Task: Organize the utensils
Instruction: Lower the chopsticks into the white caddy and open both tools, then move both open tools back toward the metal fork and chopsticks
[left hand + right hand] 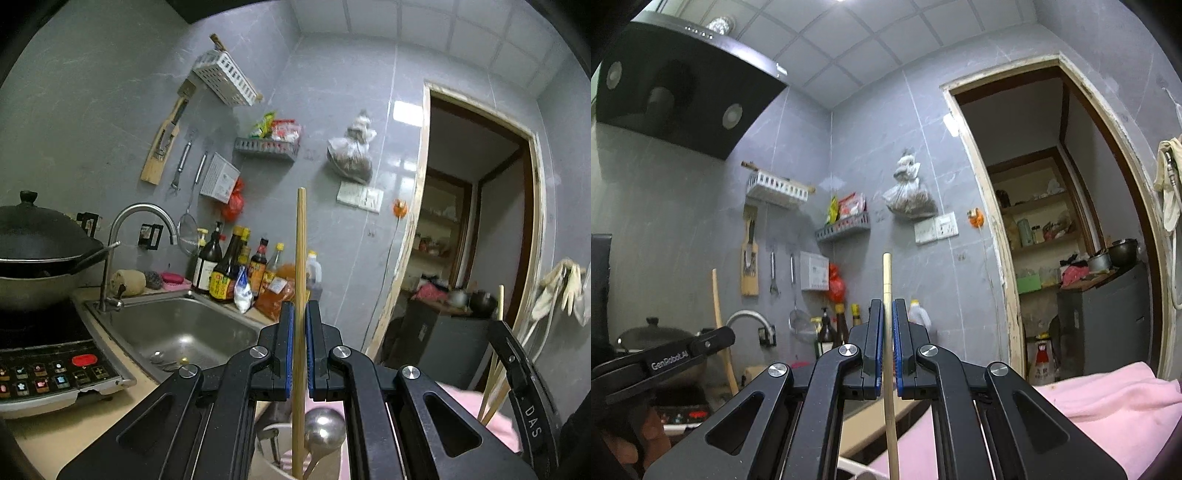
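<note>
My left gripper (300,306) is shut on a wooden chopstick (301,240) that stands upright between its blue pads. The chopstick's lower end reaches into a white utensil cup (266,435) right below, which also holds a metal spoon (325,428). My right gripper (888,304) is shut on a paler chopstick (887,273), also upright, above the cup's rim (857,474). In the left wrist view the right gripper (498,326) shows at the right edge with thin sticks beside it. In the right wrist view the left gripper (729,336) appears at the left.
A steel sink (177,325) with a faucet (140,214) lies ahead on the left, beside an induction cooker (44,369) and a lidded wok (33,236). Sauce bottles (236,266) line the wall. A pink cloth (1108,398) covers the surface to the right. An open doorway (1052,221) is beyond.
</note>
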Demonstrator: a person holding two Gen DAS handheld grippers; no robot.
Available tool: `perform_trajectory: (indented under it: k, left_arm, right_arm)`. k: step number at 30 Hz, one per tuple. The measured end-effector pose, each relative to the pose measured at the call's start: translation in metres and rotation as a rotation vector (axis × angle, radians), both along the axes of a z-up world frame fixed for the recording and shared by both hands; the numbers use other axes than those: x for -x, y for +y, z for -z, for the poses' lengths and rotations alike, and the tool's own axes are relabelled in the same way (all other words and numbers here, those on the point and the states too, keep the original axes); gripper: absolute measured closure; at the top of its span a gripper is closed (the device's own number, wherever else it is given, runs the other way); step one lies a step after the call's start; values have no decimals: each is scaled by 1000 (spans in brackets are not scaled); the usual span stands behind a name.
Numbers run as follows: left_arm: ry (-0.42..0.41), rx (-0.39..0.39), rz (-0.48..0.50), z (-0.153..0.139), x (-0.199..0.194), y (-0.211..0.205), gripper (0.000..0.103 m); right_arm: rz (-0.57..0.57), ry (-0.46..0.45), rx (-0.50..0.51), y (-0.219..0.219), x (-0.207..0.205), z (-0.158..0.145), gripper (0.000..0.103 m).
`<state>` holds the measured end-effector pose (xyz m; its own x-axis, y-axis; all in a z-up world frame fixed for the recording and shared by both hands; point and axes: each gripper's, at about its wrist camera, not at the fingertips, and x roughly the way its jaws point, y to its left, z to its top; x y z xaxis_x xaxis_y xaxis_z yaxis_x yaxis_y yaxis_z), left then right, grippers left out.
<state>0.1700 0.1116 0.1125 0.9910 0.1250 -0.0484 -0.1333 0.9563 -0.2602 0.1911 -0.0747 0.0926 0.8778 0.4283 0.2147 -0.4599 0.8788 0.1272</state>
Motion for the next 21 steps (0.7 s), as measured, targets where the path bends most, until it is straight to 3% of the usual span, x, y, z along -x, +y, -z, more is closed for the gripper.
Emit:
perform_trajectory:
  k: [11,14,15,17,19,21]
  left_arm:
    - [168,-127,144,20,0,-33,99]
    - [188,-110,179,22,1,-33,98]
    - [191,-100,191,21,3,-32,96]
    - [193,-81,208,19,5,-31,89]
    - [185,-67,221,15,8,-31,68]
    - [160,-56,226,11,14,-32,62]
  right_arm:
    - [-28,163,96,-8,4,14,97]
    - [-29,171,107,-13,11,13,83]
    - [-30,170,105,-15,14,12,76]
    - [-35,163,94,-22,20,8,74]
    - [-27,160,87,-28,27,4,69]
    - [-21,155,79,-35,32,0,59]
